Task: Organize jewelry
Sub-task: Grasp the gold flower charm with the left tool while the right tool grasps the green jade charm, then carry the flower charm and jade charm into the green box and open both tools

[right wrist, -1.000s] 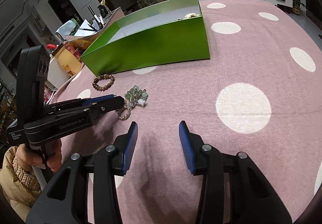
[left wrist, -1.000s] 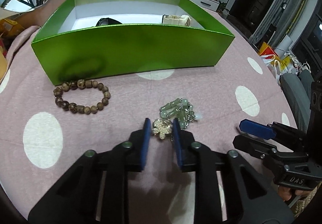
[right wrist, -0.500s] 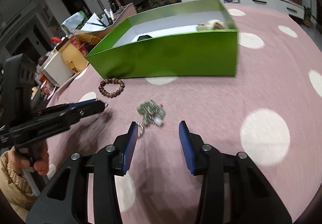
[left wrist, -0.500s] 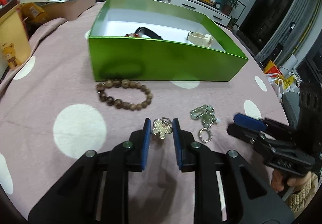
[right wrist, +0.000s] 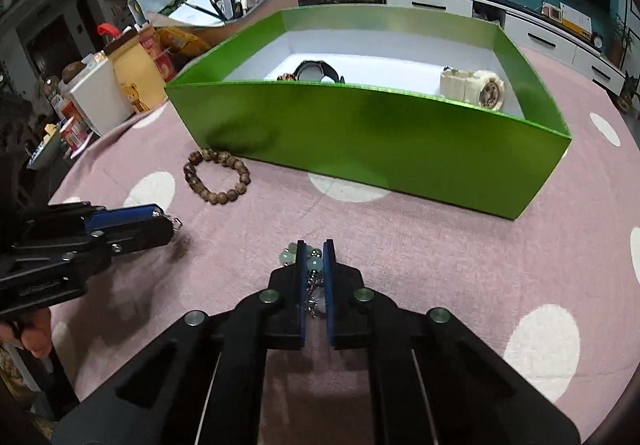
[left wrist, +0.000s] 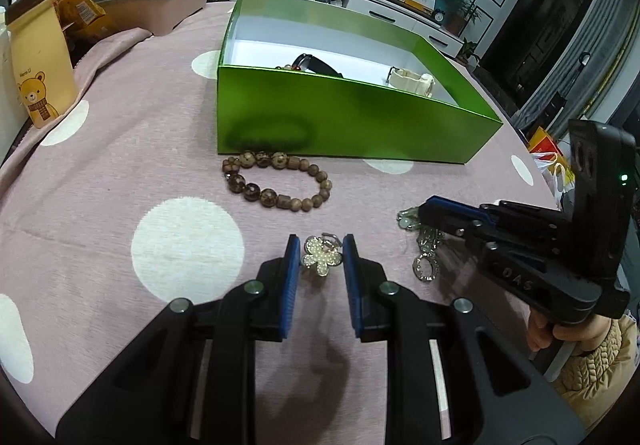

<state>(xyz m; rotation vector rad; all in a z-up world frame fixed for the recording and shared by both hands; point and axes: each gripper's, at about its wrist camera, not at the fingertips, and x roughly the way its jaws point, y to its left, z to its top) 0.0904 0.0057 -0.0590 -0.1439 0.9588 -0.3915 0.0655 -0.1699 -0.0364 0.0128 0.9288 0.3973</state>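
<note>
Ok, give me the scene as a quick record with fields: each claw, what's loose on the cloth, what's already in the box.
left claw: shut on flower brooch
right claw: shut on green bead piece
on cloth: wooden bead bracelet, just in front of the green box
in box: black watch, cream watch
surface: pink polka-dot tablecloth
</note>
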